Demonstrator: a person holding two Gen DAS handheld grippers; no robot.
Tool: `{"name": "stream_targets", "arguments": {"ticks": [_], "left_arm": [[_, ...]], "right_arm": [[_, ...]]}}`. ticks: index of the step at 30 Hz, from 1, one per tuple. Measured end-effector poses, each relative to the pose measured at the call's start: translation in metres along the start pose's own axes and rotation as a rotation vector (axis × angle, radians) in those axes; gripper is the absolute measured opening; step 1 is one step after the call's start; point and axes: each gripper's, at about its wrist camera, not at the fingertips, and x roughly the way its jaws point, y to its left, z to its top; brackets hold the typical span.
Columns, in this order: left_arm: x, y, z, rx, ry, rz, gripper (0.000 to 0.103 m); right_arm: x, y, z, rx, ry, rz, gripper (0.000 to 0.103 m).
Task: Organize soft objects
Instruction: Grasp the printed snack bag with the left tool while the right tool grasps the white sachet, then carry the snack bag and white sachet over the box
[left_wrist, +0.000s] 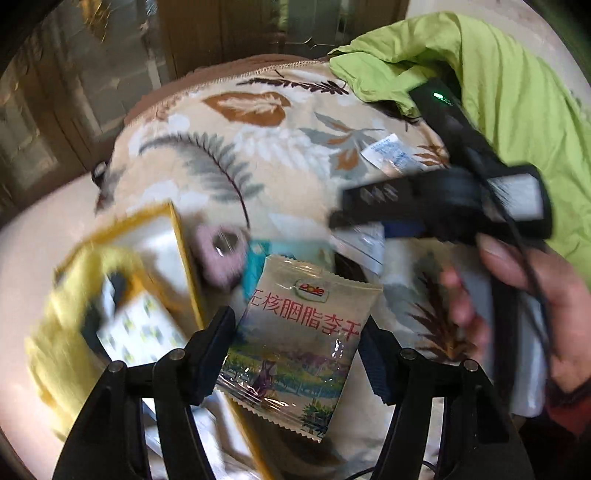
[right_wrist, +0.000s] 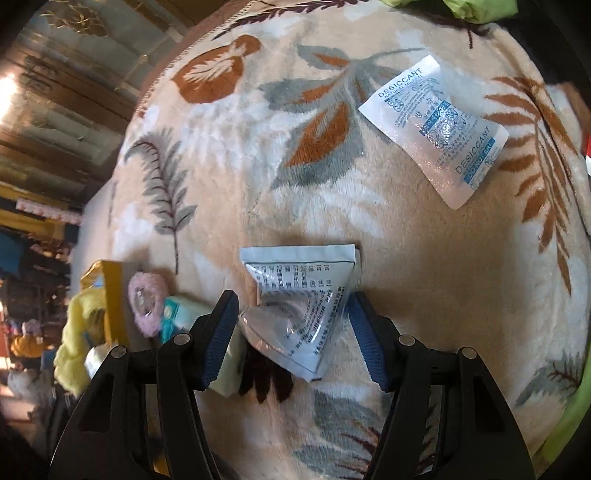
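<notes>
My left gripper (left_wrist: 297, 319) is shut on a Dole dried-fruit packet (left_wrist: 295, 350), whose side edges sit against both pads; the packet looks sharp while the background is smeared. In the right wrist view my right gripper (right_wrist: 292, 296) stands open around a folded white printed sachet (right_wrist: 295, 269) that lies on the leaf-patterned blanket (right_wrist: 258, 166). A flat desiccant sachet (right_wrist: 432, 129) lies farther off at the upper right. To the left sit a pink fuzzy ring (right_wrist: 146, 302) and a teal packet (right_wrist: 177, 314).
A yellow-rimmed box (left_wrist: 181, 251) with yellow fluffy fabric (left_wrist: 62, 332) stands at the blanket's left edge. Green cloth (left_wrist: 498, 92) is heaped at the back right. A person's hand (left_wrist: 524, 288) holds the other tool on the right. Wooden furniture stands beyond the blanket.
</notes>
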Motion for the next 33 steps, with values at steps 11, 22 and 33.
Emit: {"name": "stream_targets", "arguments": {"ticks": [11,22,33], "left_arm": [[-0.029,0.013,-0.031,-0.116,-0.040,-0.018,0.065],[-0.064,0.054,-0.060,-0.227,-0.080,0.062,0.065],[-0.085,0.083,-0.096,-0.295,-0.082,0.138,0.065]], "right_arm": [[-0.007,-0.003,-0.008,-0.160,-0.043,-0.032,0.034],[-0.052,0.011,-0.035,-0.238,-0.074,0.081,0.033],[-0.072,0.087,-0.071,-0.380,-0.030,0.229,0.034]]}}
